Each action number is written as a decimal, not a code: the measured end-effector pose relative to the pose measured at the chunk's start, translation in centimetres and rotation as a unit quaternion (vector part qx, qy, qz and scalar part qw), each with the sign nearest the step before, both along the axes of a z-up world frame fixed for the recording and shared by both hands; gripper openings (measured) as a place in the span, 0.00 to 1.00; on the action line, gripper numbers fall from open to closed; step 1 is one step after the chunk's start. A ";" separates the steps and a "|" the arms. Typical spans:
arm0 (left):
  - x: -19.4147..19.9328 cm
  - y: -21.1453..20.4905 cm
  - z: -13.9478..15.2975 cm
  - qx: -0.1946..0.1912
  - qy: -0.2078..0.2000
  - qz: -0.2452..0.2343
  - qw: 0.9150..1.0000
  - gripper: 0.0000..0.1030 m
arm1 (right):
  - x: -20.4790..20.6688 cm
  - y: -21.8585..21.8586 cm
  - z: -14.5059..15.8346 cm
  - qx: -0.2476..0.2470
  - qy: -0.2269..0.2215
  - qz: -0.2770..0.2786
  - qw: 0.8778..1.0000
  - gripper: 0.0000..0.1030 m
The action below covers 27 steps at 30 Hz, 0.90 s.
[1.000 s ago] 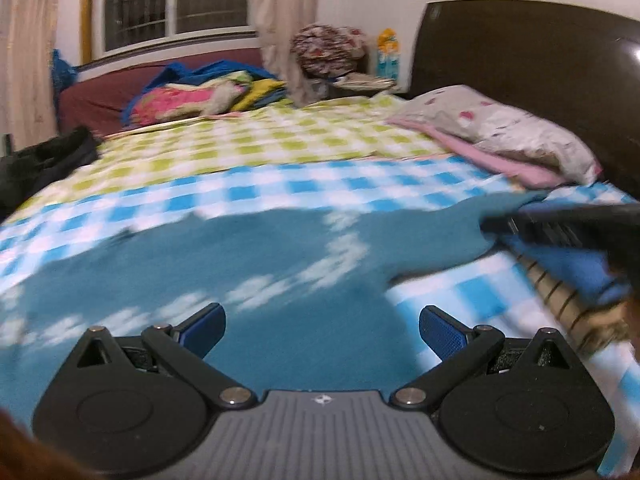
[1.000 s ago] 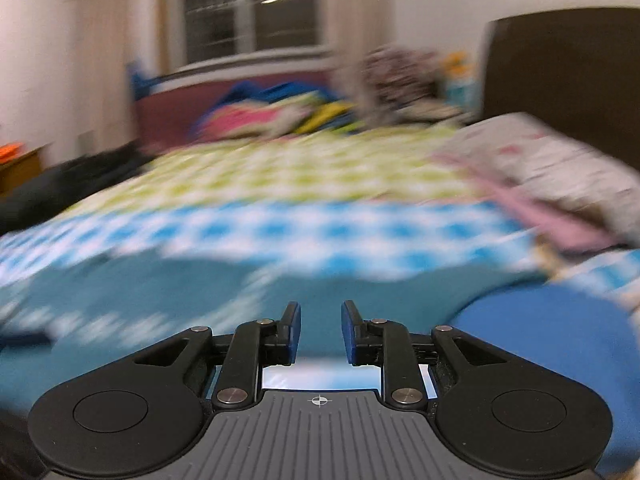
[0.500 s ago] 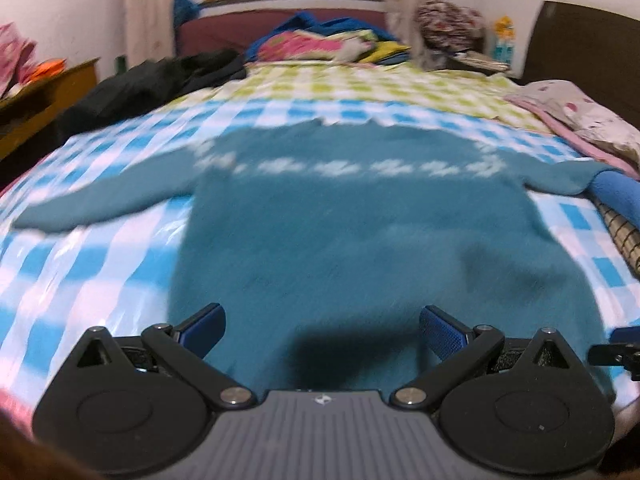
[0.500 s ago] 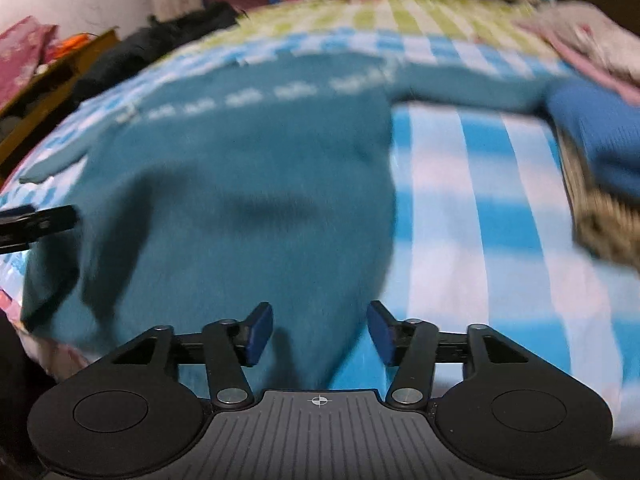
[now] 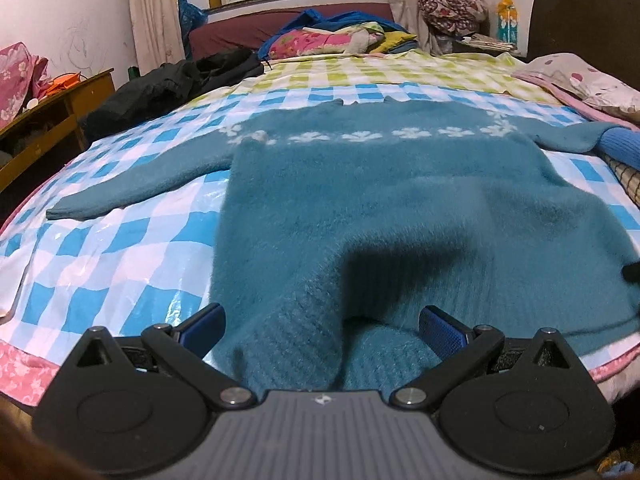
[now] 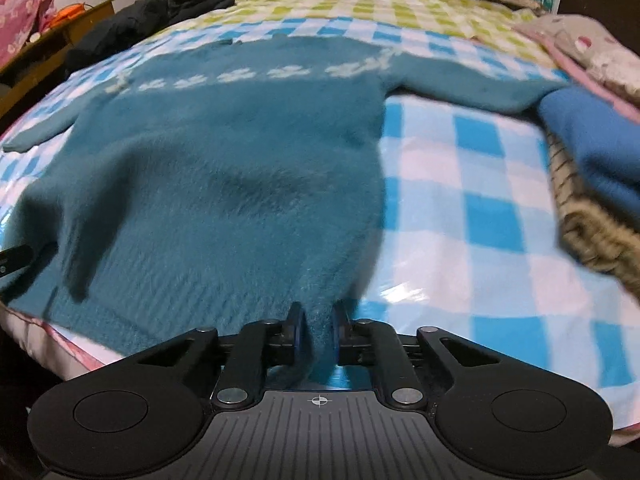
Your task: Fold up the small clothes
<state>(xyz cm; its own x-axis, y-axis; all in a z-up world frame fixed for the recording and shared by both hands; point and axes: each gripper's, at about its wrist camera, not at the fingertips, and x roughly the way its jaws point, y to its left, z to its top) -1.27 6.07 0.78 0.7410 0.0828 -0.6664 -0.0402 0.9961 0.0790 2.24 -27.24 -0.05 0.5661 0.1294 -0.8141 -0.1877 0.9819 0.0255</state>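
Note:
A fuzzy teal sweater (image 5: 380, 200) with a band of white flowers lies spread on the blue-and-white checked sheet, sleeves out to both sides. It also shows in the right wrist view (image 6: 224, 176). My left gripper (image 5: 320, 330) is open, its blue pads either side of the sweater's bunched bottom hem. My right gripper (image 6: 318, 332) is shut on the hem at the sweater's bottom right corner, with teal fabric pinched between the pads.
A blue garment (image 6: 592, 140) on a striped knit piece (image 6: 592, 240) lies at the right. A pillow (image 5: 592, 84) sits by the dark headboard. Black clothing (image 5: 168, 84) and a wooden desk (image 5: 44, 116) are at the left, piled bedding (image 5: 328, 36) at the far end.
Both grippers drew back to the sweater's bottom hem at the near bed edge. My right gripper closed on the hem corner; the left stayed open.

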 end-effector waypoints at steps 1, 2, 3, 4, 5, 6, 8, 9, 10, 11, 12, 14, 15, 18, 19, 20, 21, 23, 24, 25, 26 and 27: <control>-0.2 0.1 0.0 0.000 0.000 0.000 1.000 1.00 | -0.1 -0.4 0.5 -0.011 -0.003 0.001 1.000 0.09; -0.3 0.2 0.0 0.000 0.002 0.001 1.000 1.00 | -0.2 -0.8 0.9 -0.022 -0.007 -0.001 1.000 0.09; -0.5 0.2 -0.1 0.000 0.004 0.003 1.000 1.00 | -0.3 -1.2 1.3 -0.032 -0.010 -0.005 0.999 0.08; -0.6 0.2 -0.2 -0.002 0.007 0.005 1.000 1.00 | -0.3 -1.5 1.6 -0.039 -0.012 -0.012 0.999 0.07; -0.8 0.2 -0.4 -0.002 0.010 0.005 1.000 1.00 | -0.4 -1.8 1.8 -0.046 -0.013 -0.017 0.999 0.07; -0.8 0.1 -0.6 0.000 0.014 0.005 1.000 1.00 | -0.4 -1.8 1.8 -0.058 -0.008 -0.014 0.998 0.07; -0.8 -0.1 -0.7 0.010 0.015 0.004 1.000 1.00 | -0.7 -1.6 1.4 -0.092 -0.014 -0.018 0.995 0.08; -0.8 -0.2 -0.6 0.013 0.014 0.002 1.000 1.00 | -0.9 -1.6 1.3 -0.101 -0.021 -0.020 0.994 0.08; -0.8 -0.3 -0.5 0.014 0.012 -0.003 1.000 1.00 | -1.1 -1.6 1.5 -0.100 -0.029 -0.020 0.994 0.09; -0.9 -0.4 -0.4 0.018 0.013 -0.009 1.000 1.00 | -1.5 -1.5 2.0 -0.084 -0.040 -0.015 0.996 0.13; -0.9 -0.4 -0.4 0.028 0.014 -0.013 0.999 1.00 | -1.8 -1.3 2.5 -0.064 -0.050 -0.006 0.997 0.16; -1.0 -0.5 -0.5 0.044 0.018 -0.015 0.999 1.00 | -2.5 -0.3 3.5 -0.026 -0.068 0.026 0.997 0.17; -0.9 -0.4 -0.6 0.047 0.023 -0.013 0.999 1.00 | -2.6 0.5 3.7 -0.010 -0.069 0.045 0.997 0.17; -0.8 0.4 -1.0 0.040 0.041 0.002 0.998 1.00 | -2.9 3.8 3.2 0.049 -0.053 0.117 0.990 0.17; -0.8 0.5 -1.1 0.039 0.043 0.003 0.998 1.00 | -2.9 5.2 2.9 0.062 -0.048 0.142 0.987 0.17; -0.9 0.6 -1.2 0.039 0.044 0.004 0.998 1.00 | -2.9 6.5 2.5 0.070 -0.045 0.164 0.983 0.18; -0.9 0.8 -1.2 0.037 0.043 0.004 0.998 1.00 | -3.0 7.8 2.2 0.078 -0.047 0.186 0.978 0.18; -0.9 1.2 -1.2 0.031 0.043 0.007 0.999 0.98 | -2.9 10.1 1.6 0.088 -0.048 0.225 0.969 0.19; -0.8 1.4 -1.2 0.031 0.043 0.008 0.999 0.96 | -2.9 11.2 1.3 0.089 -0.045 0.240 0.966 0.21; -0.8 1.6 -1.3 0.035 0.043 0.009 0.998 0.93 | -2.8 12.2 0.9 0.088 -0.042 0.261 0.961 0.23; -0.8 1.9 -1.3 0.041 0.041 0.012 0.998 0.90 | -3.0 13.3 0.5 0.078 -0.045 0.279 0.956 0.27; -0.8 2.0 -1.4 0.046 0.040 0.014 0.998 0.89 | -3.0 14.2 0.1 0.064 -0.052 0.289 0.954 0.29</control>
<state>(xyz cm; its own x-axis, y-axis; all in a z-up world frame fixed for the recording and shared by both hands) -2.04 8.10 -0.60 0.6828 0.1661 -0.7114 -0.0575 0.9830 0.1743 -0.75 -13.08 0.00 0.4463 0.5391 -0.7143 -0.7046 0.7037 0.0909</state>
